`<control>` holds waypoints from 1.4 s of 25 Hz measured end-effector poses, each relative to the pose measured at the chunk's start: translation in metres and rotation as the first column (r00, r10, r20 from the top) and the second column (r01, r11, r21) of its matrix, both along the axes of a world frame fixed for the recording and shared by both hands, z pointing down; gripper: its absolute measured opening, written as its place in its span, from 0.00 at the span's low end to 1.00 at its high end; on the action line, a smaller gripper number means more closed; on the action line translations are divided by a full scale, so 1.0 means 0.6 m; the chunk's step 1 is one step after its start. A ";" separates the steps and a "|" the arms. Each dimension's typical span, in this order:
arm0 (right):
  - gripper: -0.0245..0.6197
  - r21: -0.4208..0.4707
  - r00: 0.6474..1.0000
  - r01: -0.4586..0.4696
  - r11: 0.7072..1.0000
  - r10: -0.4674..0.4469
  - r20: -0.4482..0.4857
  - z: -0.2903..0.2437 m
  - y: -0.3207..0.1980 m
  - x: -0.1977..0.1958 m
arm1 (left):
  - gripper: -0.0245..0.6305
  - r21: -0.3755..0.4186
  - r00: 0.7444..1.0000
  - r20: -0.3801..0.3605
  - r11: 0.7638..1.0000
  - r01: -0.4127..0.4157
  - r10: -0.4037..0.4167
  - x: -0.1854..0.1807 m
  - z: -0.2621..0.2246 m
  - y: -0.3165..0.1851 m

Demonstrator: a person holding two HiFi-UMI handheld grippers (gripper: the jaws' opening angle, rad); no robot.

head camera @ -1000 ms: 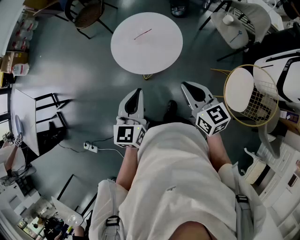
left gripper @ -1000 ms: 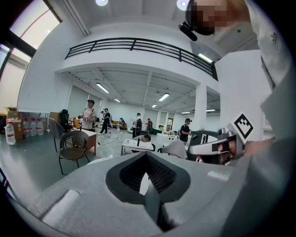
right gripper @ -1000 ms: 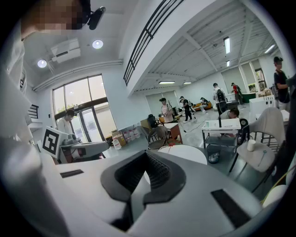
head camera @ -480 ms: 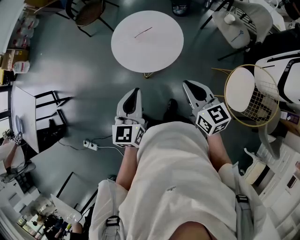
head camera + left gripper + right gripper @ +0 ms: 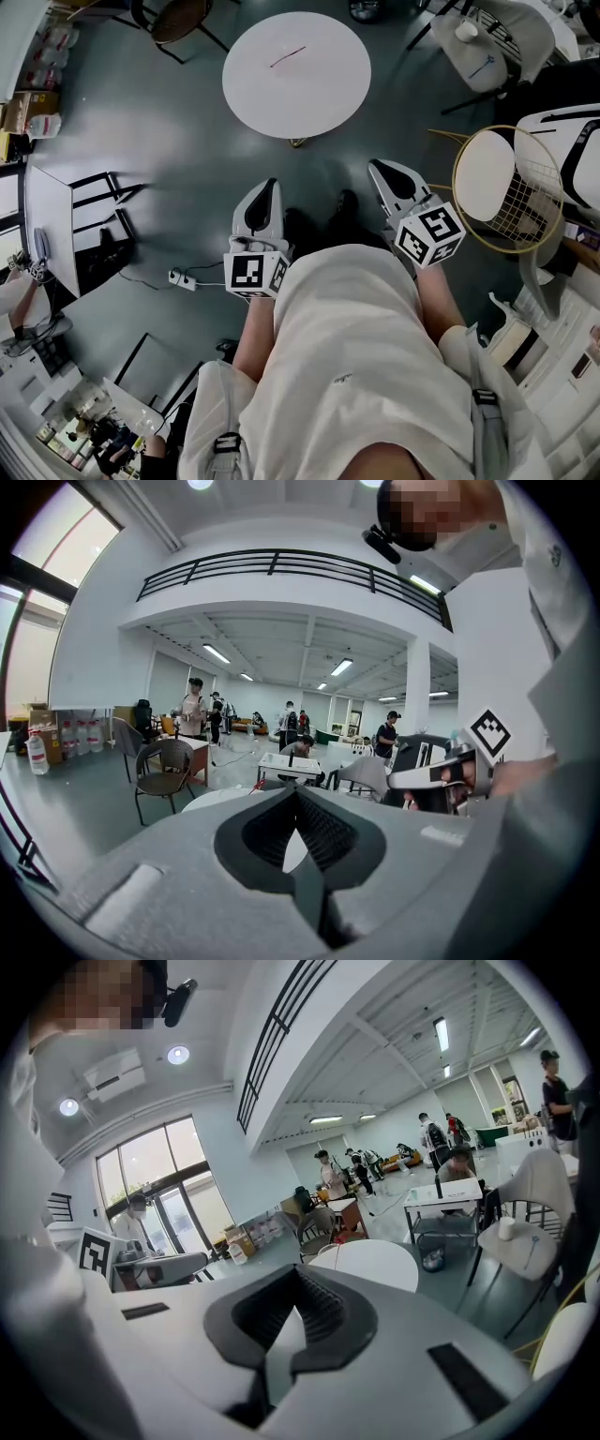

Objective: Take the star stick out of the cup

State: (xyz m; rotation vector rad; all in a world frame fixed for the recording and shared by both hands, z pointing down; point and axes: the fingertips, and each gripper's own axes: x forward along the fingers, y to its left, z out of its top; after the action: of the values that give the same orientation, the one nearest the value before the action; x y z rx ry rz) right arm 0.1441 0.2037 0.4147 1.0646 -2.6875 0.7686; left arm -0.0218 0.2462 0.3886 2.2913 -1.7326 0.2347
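Stands on a dull grey-green floor [image 5: 169,150], facing a round white table [image 5: 314,98] that is well apart from both hands. Holds the left grey two-jaw gripper [image 5: 270,186] just ahead of the white shirt [image 5: 347,356], aimed toward the table. Closed tight, tips meeting, gripping nothing. Holds the right grey two-jaw gripper [image 5: 381,167] near it, also aimed toward the table, likewise closed tip to tip and empty. Faces the thin red stick [image 5: 287,57], flat on the tabletop toward its far left side. Too small to show any star, and touched by neither gripper. Has a round gold wire chair with a white cushion [image 5: 506,187] close at the right.
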 end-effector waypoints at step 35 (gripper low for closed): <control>0.05 0.036 0.983 -0.171 0.985 0.172 -0.059 -0.070 -0.210 -0.171 | 0.05 0.023 0.975 -0.016 0.975 -0.220 0.220 -0.160 -0.023 -0.269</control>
State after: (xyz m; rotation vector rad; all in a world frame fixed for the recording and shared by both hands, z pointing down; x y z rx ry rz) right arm 0.0416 0.0777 0.3727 1.3189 -2.5894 0.7099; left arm -0.1175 0.0847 0.3750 2.4931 -1.4779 0.2374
